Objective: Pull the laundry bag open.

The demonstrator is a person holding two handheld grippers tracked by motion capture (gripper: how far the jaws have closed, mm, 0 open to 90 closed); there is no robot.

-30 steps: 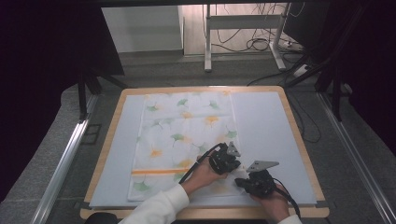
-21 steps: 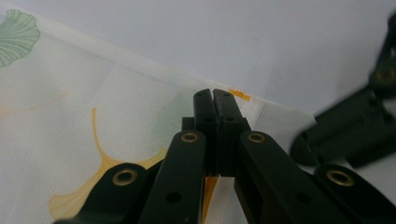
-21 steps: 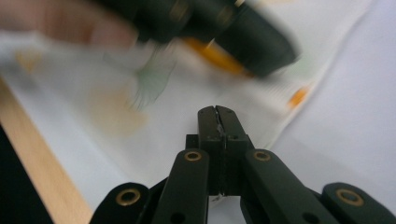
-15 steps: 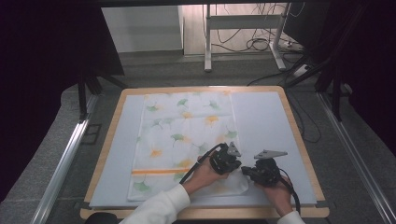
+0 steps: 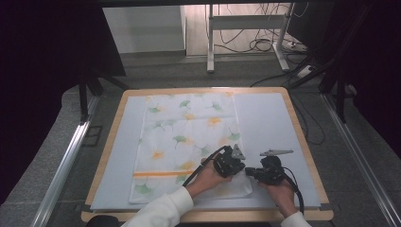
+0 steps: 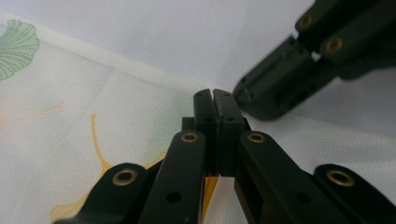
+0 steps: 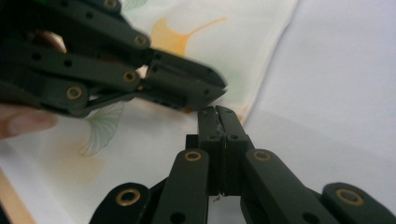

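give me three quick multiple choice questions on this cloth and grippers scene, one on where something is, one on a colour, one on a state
1. Where are the two grippers working on the cloth?
A. at its far left corner
B. at its near right corner
C. at its middle

2. What colour is the stripe across the near end of the cloth?
A. orange
B. blue
C. black

3. How do the jaws of the left gripper stand?
A. wide open
B. half open
C. closed together

Answers:
1. B: in the high view the left gripper and the right gripper meet at the cloth's near right corner, close to the person's side of the table.
2. A: the high view shows a thin orange band there.
3. C: the left gripper view shows its two jaws pressed together with no gap, over the cloth's edge.
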